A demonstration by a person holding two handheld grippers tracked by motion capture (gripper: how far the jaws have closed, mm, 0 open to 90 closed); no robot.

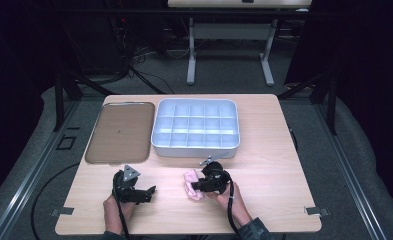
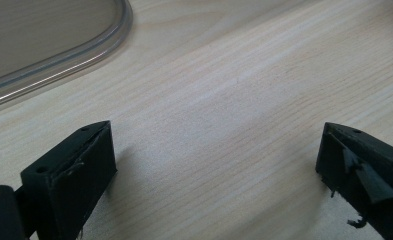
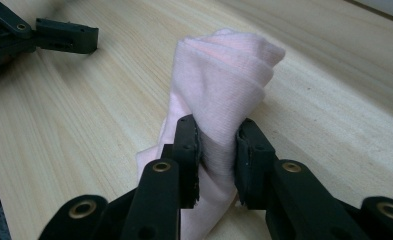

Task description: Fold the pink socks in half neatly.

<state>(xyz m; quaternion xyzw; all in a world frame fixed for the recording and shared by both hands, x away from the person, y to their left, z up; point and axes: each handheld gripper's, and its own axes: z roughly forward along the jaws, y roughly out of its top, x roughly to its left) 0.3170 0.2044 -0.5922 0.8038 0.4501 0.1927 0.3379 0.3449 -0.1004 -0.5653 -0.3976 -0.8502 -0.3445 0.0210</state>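
A pale pink cloth (image 3: pixel 224 75) lies bunched on the wooden table (image 1: pixel 264 200). My right gripper (image 3: pixel 218 150) is shut on it, both pads pinching a fold that bulges up past the fingertips. From above, the pink cloth (image 1: pixel 190 184) sits just left of the right gripper (image 1: pixel 200 185), near the table's front centre. My left gripper (image 1: pixel 150 192) rests low at the front left, held in a hand. Its jaws stand wide open over bare wood, left gripper (image 2: pixel 214 150), with nothing between them.
A white compartment tray (image 1: pixel 196 128) with several empty cells stands at the back centre. A flat brown tray (image 1: pixel 119 132) lies to its left; its rounded rim (image 2: pixel 59 62) shows near the left gripper. A metal table frame (image 1: pixel 229 45) stands beyond.
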